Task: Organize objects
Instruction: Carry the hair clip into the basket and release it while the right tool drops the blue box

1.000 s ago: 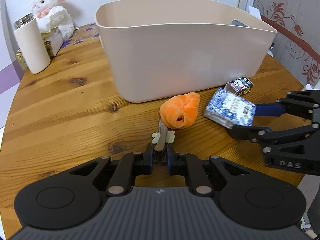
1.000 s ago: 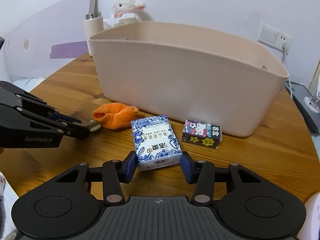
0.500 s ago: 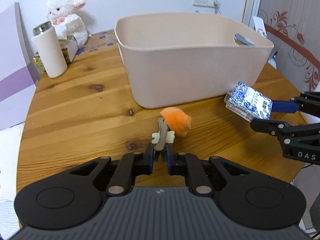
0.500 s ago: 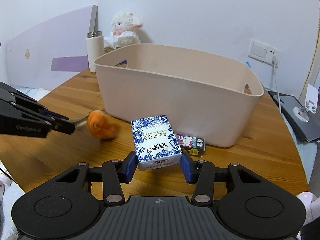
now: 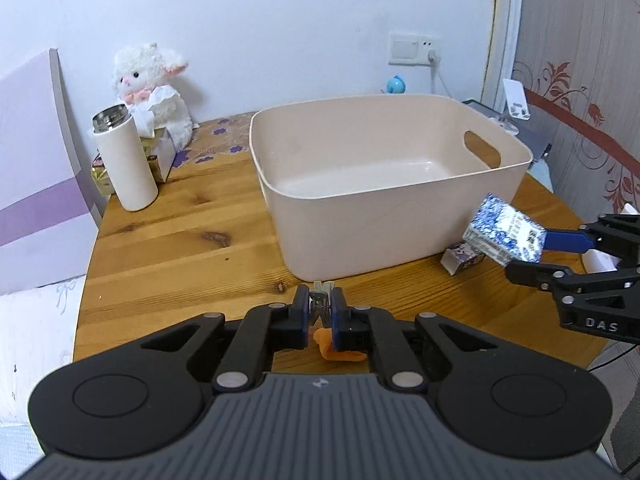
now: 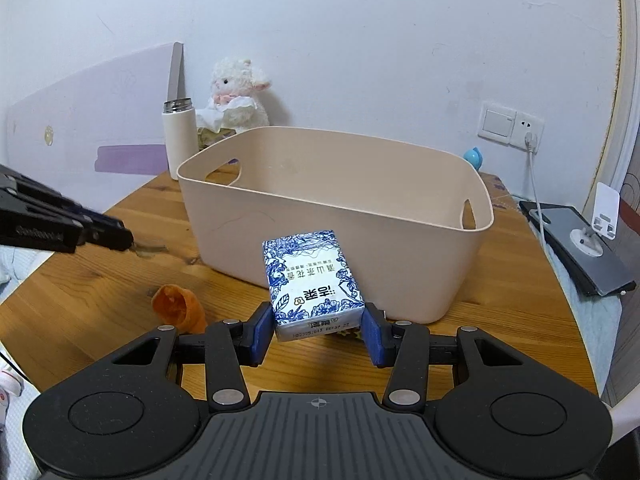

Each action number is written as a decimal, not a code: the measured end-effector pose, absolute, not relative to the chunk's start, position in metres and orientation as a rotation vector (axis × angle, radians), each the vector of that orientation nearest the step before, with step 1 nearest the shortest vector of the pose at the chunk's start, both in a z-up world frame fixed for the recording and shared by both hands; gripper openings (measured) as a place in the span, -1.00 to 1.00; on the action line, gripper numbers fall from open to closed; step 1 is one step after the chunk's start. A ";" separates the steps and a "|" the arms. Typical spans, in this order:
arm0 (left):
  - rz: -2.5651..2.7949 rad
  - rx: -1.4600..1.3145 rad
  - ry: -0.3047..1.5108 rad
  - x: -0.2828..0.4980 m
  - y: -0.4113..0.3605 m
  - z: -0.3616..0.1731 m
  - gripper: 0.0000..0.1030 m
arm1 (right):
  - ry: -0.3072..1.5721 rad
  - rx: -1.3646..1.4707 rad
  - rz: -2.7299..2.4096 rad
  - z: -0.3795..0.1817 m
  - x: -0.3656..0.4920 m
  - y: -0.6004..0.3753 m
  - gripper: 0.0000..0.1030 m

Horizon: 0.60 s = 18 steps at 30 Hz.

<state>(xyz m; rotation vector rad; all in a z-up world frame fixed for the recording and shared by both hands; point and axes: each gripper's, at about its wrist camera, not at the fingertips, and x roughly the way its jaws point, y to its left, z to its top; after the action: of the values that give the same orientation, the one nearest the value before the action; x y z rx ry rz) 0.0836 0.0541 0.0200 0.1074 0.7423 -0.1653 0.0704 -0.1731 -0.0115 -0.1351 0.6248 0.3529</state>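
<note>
My left gripper is shut on a small grey and cream piece, held above the table in front of the empty beige tub. An orange plush piece lies on the table below it; in the left wrist view it shows under the fingers. My right gripper is shut on a blue and white floral tissue pack, lifted near the tub's front wall. The pack also shows in the left wrist view. A small black patterned box lies by the tub.
A white flask, a white plush lamb and a gold box stand at the table's back left. A dark tablet and a phone stand sit right of the table. A wall socket has a cable plugged in.
Both grippers have risen and pulled back, so the tub's inside shows. The orange plush piece has dropped from the left gripper's grey piece onto the table. The right gripper still holds the pack.
</note>
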 end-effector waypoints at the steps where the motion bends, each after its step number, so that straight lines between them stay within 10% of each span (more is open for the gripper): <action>1: -0.165 0.105 0.755 0.086 0.055 0.017 -0.77 | 0.626 -0.135 0.354 -0.012 0.070 -0.173 -0.15; 18: -0.186 0.070 0.670 0.082 0.053 0.050 -0.77 | 0.525 -0.116 0.327 0.019 0.074 -0.184 -0.15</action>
<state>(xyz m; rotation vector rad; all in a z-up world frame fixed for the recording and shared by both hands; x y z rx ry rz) 0.0824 0.0532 0.0498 0.0704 0.6699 -0.1863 0.0736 -0.1842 0.0193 -0.1156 0.5246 0.3275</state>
